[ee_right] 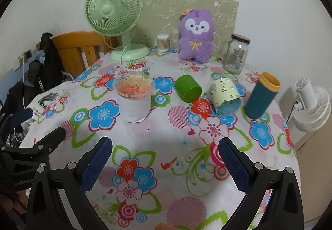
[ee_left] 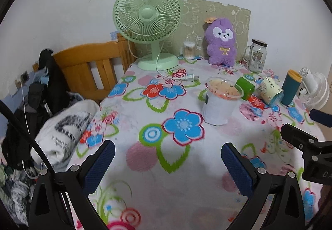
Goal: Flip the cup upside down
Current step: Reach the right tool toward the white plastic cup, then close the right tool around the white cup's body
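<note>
Left gripper point(ee_left: 168, 159): hovers above the near part of the counter point(ee_left: 145, 117) with its jaws spread wide and nothing between them. It sits well short of every cup, so it reads as waiting, not reaching.

Right gripper point(ee_right: 166, 157): also hangs over the near edge, jaws wide apart and empty. Its line of sight falls between the clear cup and the lying cups, which suggests no target is committed yet.

Clear cup point(ee_right: 134, 98): stands upright, mouth up, left of centre, wrapped in white paper. It looks the likeliest cup to flip, as it is nearest and upright with free cloth around it for a side grasp.

Green cup point(ee_right: 187, 88): lies on its side just right of the clear cup, apart from it; a grasp on it would first have to stop it rolling.

Pale cup with lettering point(ee_right: 225, 96): lies on its side right of the green cup, its blue end toward the near edge.

Teal tumbler point(ee_right: 262, 97): stands upright at the right with its yellow rim up; another possible target, closest to the right gripper's side.

Back row: green fan point(ee_right: 114, 14), swab jar point(ee_right: 163, 43), purple plush toy point(ee_right: 195, 34) and glass jar point(ee_right: 236, 55) stand far along the wall, out of the working area.

Fan plug point(ee_left: 189, 78): lies on the cloth just beyond the clear cup; a wide swing there could snag the cord.

Task state: judged not started, since no cup is held or turned mouth down.
</note>
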Motion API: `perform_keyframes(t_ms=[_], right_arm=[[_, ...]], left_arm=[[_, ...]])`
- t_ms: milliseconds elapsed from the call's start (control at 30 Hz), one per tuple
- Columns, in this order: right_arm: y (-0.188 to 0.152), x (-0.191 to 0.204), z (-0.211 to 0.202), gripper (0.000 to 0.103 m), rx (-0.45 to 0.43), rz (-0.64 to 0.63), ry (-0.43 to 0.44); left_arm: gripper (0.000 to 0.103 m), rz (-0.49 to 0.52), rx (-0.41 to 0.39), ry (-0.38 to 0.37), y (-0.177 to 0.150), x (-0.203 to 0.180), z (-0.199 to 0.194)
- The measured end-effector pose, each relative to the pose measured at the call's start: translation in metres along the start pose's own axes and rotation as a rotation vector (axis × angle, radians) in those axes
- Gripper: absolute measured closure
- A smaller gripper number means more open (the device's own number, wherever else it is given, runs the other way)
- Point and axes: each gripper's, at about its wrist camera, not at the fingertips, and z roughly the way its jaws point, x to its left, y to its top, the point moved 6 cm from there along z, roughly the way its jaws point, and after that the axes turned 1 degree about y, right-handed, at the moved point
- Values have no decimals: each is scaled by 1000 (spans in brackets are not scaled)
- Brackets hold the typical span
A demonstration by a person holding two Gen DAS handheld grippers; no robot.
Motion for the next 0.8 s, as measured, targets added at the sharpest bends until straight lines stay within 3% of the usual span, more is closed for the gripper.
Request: perform_keyframes(t_ms=[267, 633, 800], right_arm=[[10, 7, 43, 0, 51, 26, 53], [22, 18, 91, 0, 103, 90, 110], [29, 22, 109, 0, 115, 114, 113]], left_arm=[[0, 87, 12, -57, 17, -2, 34], [0, 300, 50, -104, 26, -11, 84], [0, 335, 68, -149, 28, -15, 97]])
